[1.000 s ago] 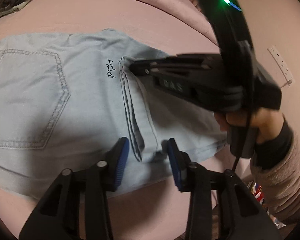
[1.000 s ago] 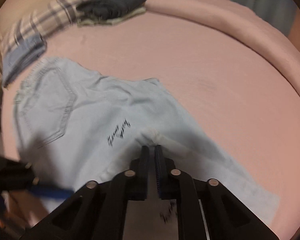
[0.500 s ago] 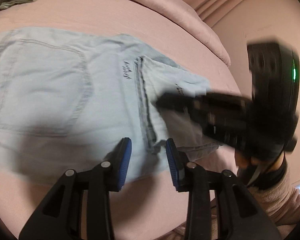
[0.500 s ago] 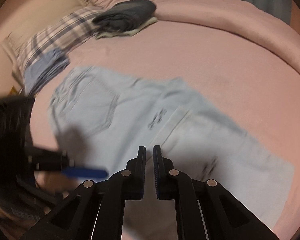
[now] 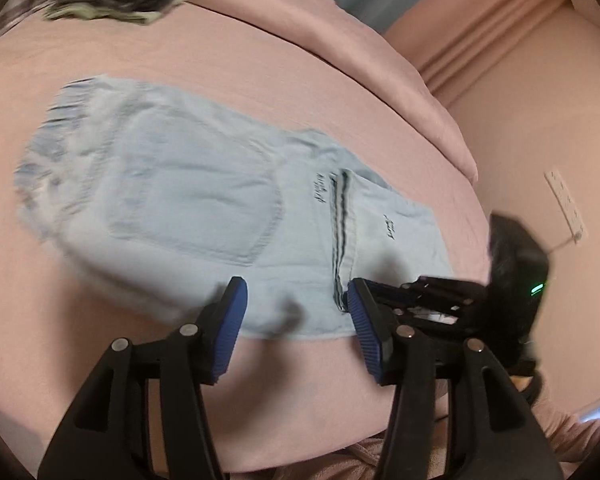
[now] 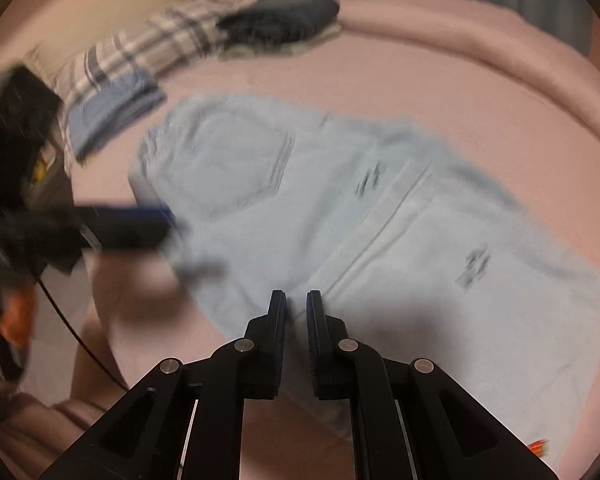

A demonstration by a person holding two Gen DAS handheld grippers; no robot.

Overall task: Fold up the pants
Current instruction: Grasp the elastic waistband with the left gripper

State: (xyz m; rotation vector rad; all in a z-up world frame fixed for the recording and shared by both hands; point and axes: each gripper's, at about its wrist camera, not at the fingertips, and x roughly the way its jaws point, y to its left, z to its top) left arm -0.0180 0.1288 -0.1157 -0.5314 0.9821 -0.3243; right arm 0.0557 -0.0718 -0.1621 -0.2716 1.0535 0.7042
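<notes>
Light blue denim pants [image 5: 204,200] lie folded flat on the pink bed [image 5: 260,380], back pocket up, with the leg ends laid over at the right. My left gripper [image 5: 296,284] hovers over the pants' near edge; its blue pads [image 5: 230,320] are apart and its jaws are opening, with nothing between them. The right gripper [image 6: 296,296] stands shut over the near edge of the pants [image 6: 340,208] and holds no cloth. Each gripper shows in the other's view: the right gripper [image 5: 440,292] at the right, the left gripper [image 6: 132,224] blurred at the left.
A dark folded garment [image 6: 280,16] and a plaid pillow [image 6: 148,52] lie at the bed's far side, with a folded blue cloth [image 6: 112,112] beside them. A rolled pink duvet [image 5: 340,40] runs along the back. A wall socket strip [image 5: 566,204] is at the right.
Both grippers have drawn back from the fold toward the near edge of the pants, so more of the pants shows. The left jaws stand wider. The right gripper has left the hem.
</notes>
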